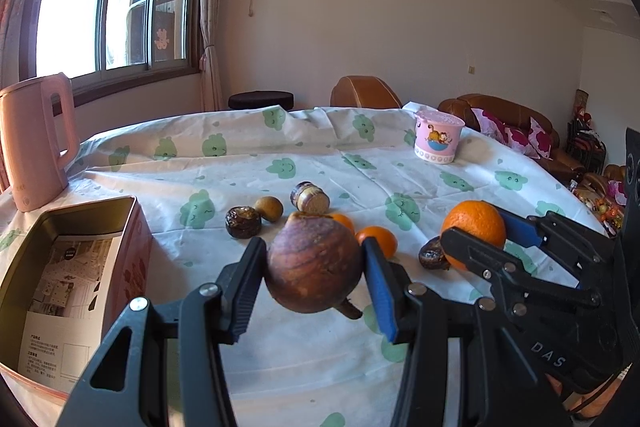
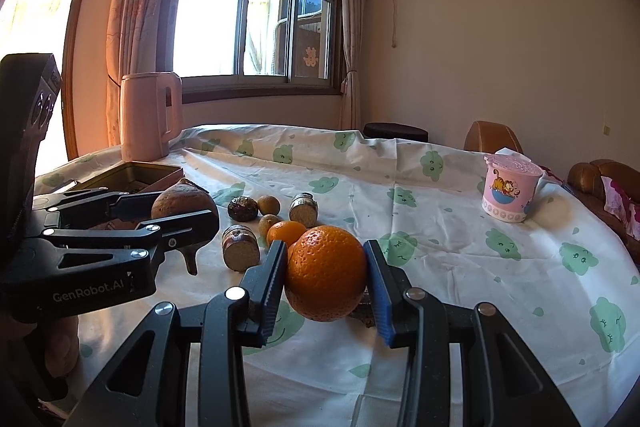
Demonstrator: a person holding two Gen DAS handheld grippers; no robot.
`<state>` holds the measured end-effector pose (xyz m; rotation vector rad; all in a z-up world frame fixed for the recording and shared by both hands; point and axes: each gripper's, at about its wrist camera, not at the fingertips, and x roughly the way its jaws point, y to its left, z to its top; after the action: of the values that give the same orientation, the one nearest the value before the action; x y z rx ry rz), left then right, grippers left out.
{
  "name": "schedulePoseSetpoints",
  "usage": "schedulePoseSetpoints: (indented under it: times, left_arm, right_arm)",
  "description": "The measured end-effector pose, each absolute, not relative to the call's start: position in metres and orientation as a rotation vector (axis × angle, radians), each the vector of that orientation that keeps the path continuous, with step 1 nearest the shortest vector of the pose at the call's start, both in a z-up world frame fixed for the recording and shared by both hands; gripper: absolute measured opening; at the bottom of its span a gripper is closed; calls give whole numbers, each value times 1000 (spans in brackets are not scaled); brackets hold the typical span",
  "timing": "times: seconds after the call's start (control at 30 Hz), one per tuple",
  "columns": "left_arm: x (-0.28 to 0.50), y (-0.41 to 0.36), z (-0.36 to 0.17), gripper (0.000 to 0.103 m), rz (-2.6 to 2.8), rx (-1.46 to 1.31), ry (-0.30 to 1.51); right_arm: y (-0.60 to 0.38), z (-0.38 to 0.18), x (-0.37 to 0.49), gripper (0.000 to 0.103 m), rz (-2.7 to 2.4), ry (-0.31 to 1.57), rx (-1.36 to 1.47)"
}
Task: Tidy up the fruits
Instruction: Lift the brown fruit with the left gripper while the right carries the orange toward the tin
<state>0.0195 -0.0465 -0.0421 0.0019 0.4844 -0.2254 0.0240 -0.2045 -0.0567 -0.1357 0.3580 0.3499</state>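
My left gripper (image 1: 314, 267) is shut on a brown, beet-like root (image 1: 314, 263) held above the cloth; from the right wrist view that gripper (image 2: 176, 211) and root (image 2: 180, 201) hang at the left. My right gripper (image 2: 326, 277) is shut on a large orange (image 2: 326, 273), which shows in the left wrist view as an orange (image 1: 476, 225) between black fingers (image 1: 472, 251). On the table lie two small oranges (image 1: 378, 239), dark dried fruits (image 1: 243, 221), a small tan fruit (image 1: 269, 207) and cut brown pieces (image 2: 240, 253).
An open tin box (image 1: 68, 267) with a leaflet inside stands at the left, a pink kettle (image 1: 34, 143) behind it. A pink cartoon cup (image 1: 438, 141) stands far right. The table wears a white cloth with green prints (image 1: 280, 347). Sofas and a stool lie beyond.
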Motion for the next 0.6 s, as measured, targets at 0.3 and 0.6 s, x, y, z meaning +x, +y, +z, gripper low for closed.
schedulePoseSetpoints:
  times: [0.3, 0.6]
  left_arm:
    - [14, -47, -40, 51, -214, 11, 454]
    - [12, -47, -39, 51, -203, 16, 432]
  right_arm:
    - [-205, -56, 20, 41, 355, 333, -137]
    - [-206, -56, 17, 41, 359, 310, -140]
